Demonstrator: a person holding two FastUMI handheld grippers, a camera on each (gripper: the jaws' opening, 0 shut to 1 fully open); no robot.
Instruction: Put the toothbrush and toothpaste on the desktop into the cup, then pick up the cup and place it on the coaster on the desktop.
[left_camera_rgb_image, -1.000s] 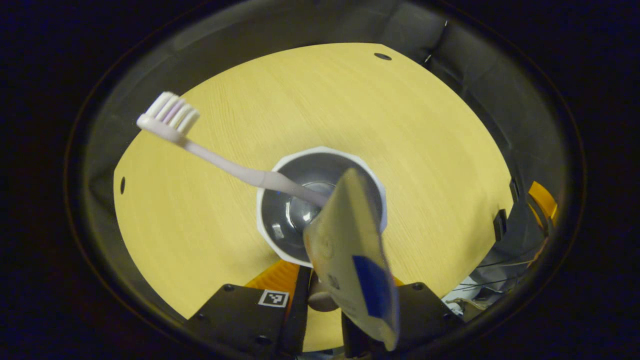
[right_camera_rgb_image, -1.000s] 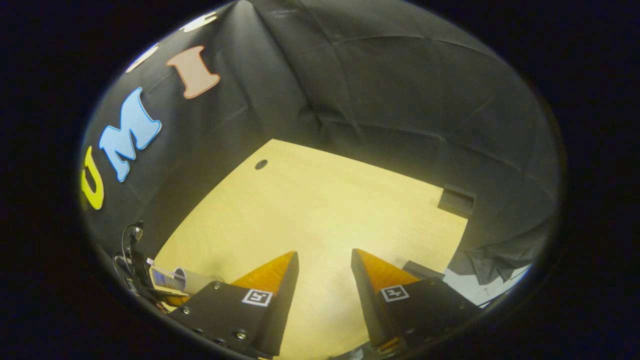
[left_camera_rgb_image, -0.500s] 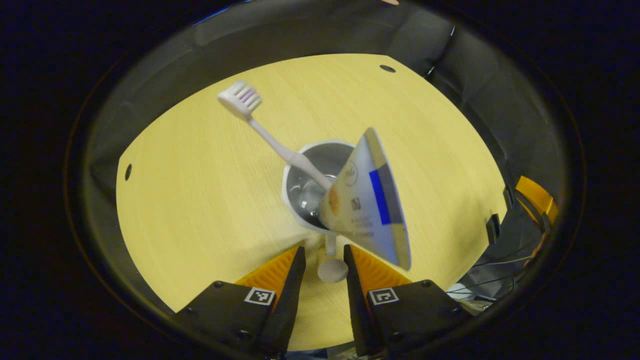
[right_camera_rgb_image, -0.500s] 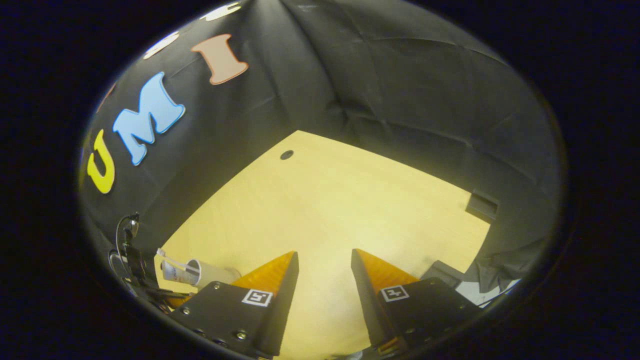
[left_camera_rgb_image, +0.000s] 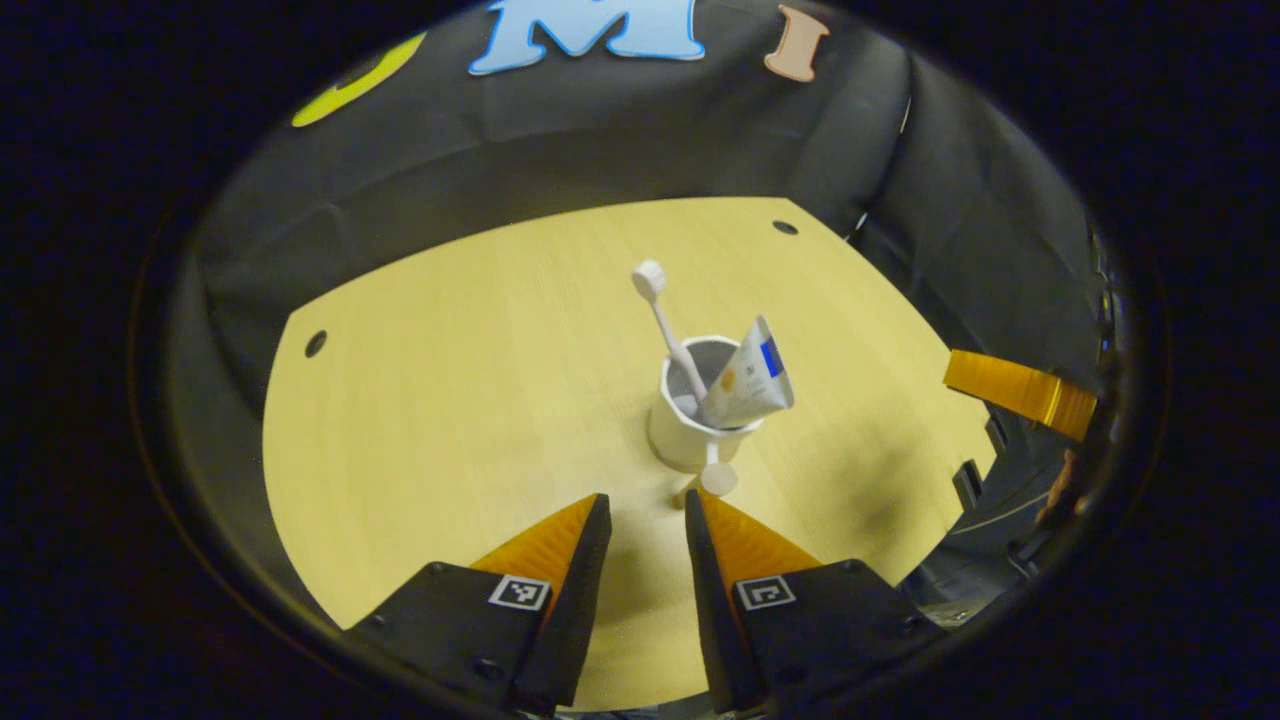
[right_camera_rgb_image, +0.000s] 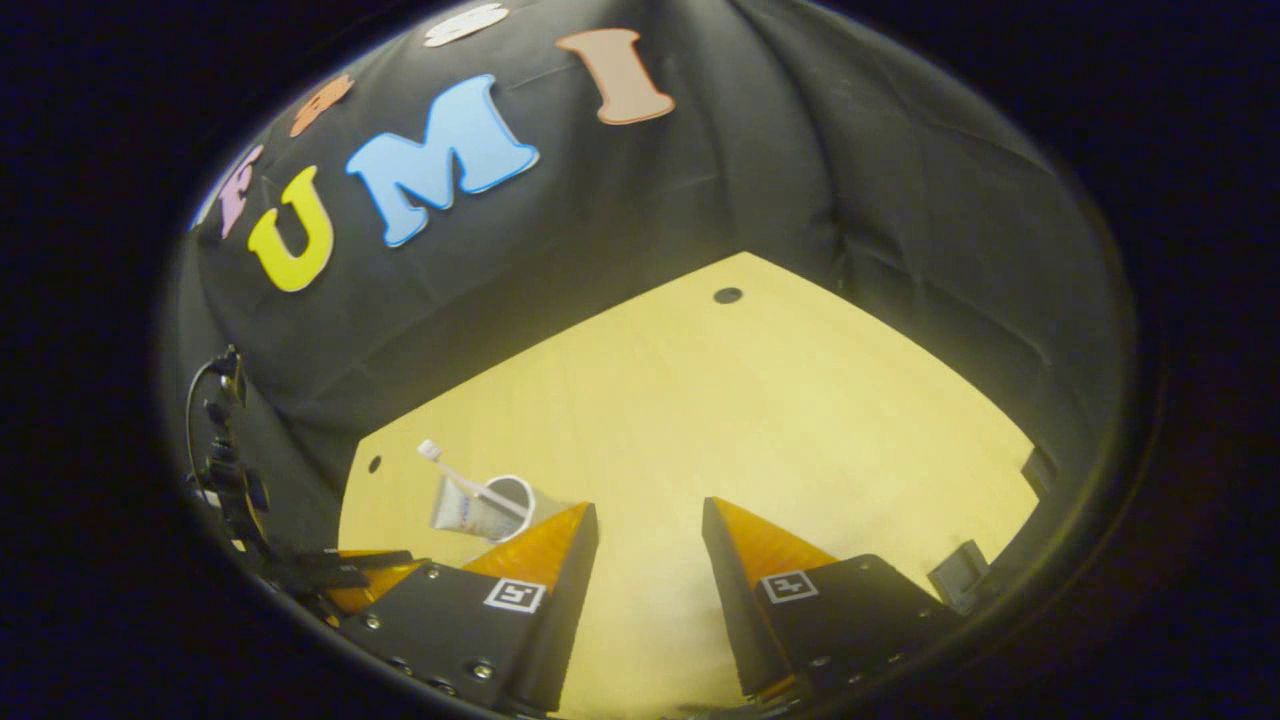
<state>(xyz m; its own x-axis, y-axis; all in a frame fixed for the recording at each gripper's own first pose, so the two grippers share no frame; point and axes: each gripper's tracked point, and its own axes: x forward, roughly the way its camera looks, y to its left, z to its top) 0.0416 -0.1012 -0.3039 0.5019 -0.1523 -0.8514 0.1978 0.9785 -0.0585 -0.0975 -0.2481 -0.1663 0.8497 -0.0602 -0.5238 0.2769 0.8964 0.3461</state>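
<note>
Bare desktop (left_camera_rgb_image: 420, 400) around loaded cup (left_camera_rgb_image: 685, 435)

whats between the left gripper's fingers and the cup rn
Bare desktop, seen in the left gripper view. The left gripper is open short of the cup; the cup's round handle knob points toward the fingers.

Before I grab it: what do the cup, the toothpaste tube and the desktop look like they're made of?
Cup: white, faceted, glossy, with a handle; probably ceramic, possibly hard plastic. Toothpaste tube: thin printed plastic laminate, judging by its flat crimped end. Desktop: pale yellow wood-grain surface, matte; likely laminate or veneer, going by its even grain.
</note>
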